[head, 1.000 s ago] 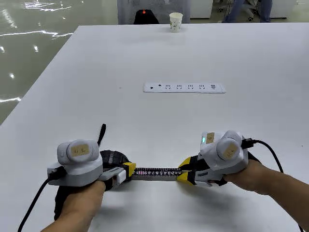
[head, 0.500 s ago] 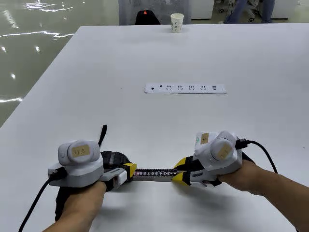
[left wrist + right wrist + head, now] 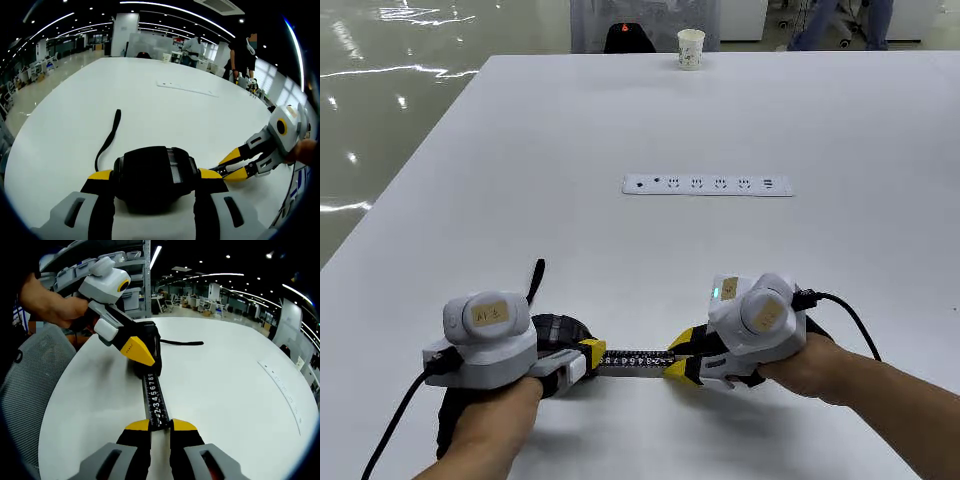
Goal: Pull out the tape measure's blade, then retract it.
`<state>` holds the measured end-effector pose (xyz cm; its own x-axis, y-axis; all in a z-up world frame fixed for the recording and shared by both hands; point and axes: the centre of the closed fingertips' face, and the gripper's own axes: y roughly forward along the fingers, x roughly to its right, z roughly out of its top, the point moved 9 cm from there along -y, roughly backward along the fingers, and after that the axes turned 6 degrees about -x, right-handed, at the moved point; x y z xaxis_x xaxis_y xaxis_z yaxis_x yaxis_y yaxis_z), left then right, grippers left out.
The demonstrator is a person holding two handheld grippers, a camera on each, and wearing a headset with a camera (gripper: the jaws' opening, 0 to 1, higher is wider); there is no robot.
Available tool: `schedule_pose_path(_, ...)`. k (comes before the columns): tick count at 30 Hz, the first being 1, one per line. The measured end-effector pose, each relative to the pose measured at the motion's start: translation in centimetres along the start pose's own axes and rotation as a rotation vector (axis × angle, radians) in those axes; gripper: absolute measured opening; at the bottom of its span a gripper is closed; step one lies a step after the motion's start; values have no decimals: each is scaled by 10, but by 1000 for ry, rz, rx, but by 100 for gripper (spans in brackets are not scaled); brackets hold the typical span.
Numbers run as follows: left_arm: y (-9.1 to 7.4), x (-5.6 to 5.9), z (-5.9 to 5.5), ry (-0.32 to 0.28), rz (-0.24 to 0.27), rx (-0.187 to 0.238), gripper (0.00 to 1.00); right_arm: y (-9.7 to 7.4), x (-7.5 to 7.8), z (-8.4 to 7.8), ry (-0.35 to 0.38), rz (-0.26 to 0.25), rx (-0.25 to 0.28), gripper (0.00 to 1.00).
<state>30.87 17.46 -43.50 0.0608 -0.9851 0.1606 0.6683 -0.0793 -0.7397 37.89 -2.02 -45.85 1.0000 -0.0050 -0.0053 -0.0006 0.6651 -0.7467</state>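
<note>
Two grips are holding: left gripper [image 3: 156, 175] clamping the tape-measure case [image 3: 558, 328], right gripper [image 3: 160, 426] pinching its blade [image 3: 154, 400]; slackening is risking snap-back.

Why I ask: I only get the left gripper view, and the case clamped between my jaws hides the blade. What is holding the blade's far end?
Observer: The right gripper; its jaws are pinched shut on the blade at its end.
Operator: Does the blade run straight?
Observer: Yes. In the right gripper view it runs straight from the tape measure case to those jaws, printed numerals facing up.
Operator: Is much blade out?
Observer: No. The head view shows only a short stretch between the case and the right gripper.
</note>
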Motion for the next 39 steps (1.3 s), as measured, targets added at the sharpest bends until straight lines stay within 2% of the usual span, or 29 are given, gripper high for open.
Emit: schedule_pose_path(39, -1, -1, 1, -14, -8, -1, 59, 37, -8, 40, -39, 22, 26, 10)
